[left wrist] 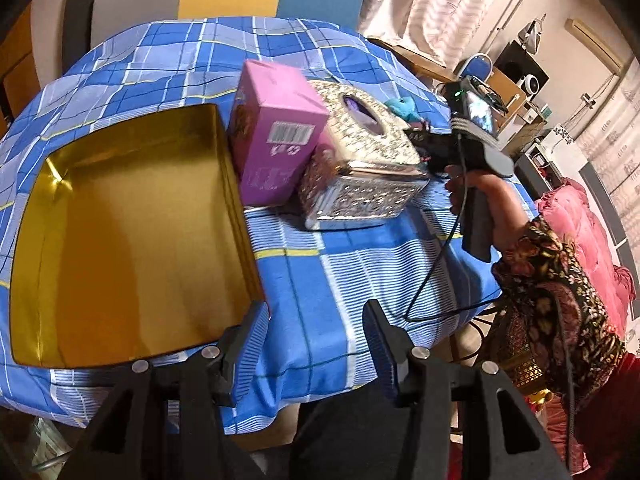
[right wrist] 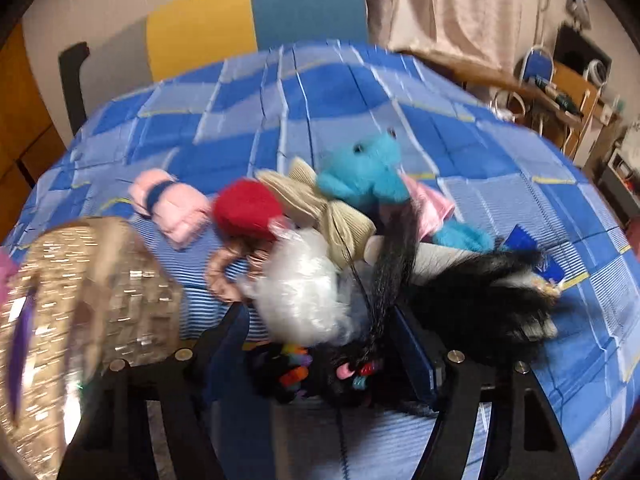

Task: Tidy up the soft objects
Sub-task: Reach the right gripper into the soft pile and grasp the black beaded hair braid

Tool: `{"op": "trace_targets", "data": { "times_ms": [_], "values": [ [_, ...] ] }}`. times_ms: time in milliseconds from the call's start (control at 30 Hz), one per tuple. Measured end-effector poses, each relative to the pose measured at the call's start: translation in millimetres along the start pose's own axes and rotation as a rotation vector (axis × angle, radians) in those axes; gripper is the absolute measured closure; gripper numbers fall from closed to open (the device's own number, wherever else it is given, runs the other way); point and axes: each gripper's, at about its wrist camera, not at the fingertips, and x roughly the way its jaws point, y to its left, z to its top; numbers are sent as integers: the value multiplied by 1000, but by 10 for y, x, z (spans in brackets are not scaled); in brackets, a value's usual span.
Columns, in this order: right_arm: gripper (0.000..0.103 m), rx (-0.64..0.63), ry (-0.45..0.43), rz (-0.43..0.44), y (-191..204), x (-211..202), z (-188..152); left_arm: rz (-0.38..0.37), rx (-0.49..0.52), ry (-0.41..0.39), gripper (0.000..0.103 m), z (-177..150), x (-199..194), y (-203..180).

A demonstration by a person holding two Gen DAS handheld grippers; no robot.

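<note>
The gold box (left wrist: pixel 128 240) is empty, so sorting appears barely begun. The soft items lie heaped on the counter (right wrist: pixel 500 168) beyond the glittery tissue box (left wrist: pixel 360 168), away from the gold box. The right gripper (right wrist: pixel 320 344) has its fingers spread around the white puff (right wrist: pixel 296 292). The blue teddy (right wrist: pixel 372 176) points head away. The left gripper (left wrist: pixel 316 344) hangs with fingers spread, holding nothing

The open tin (left wrist: pixel 132 240) lies left of the carton (left wrist: pixel 276 132), tissue box (left wrist: pixel 360 160) right of both.
</note>
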Motion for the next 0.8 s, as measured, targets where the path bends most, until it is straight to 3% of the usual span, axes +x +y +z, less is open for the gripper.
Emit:
{"op": "trace_targets", "data": {
  "times_ms": [200, 333, 700, 800],
  "values": [
    [27, -22, 59, 28, -259, -181, -304, 5, 62, -19, 53, 211, 49, -221],
    [24, -43, 120, 31, -426, -310, -528, -33, 100, -20, 53, 446, 123, -450],
    [17, -263, 174, 286, -561, -564, -579, -120, 167, -1, 45, 1096, 312, -1056],
    [3, -425, 184, 343, -460, -647, -610, -113, 163, -6, 43, 1270, 387, -1183]
  ]
}}
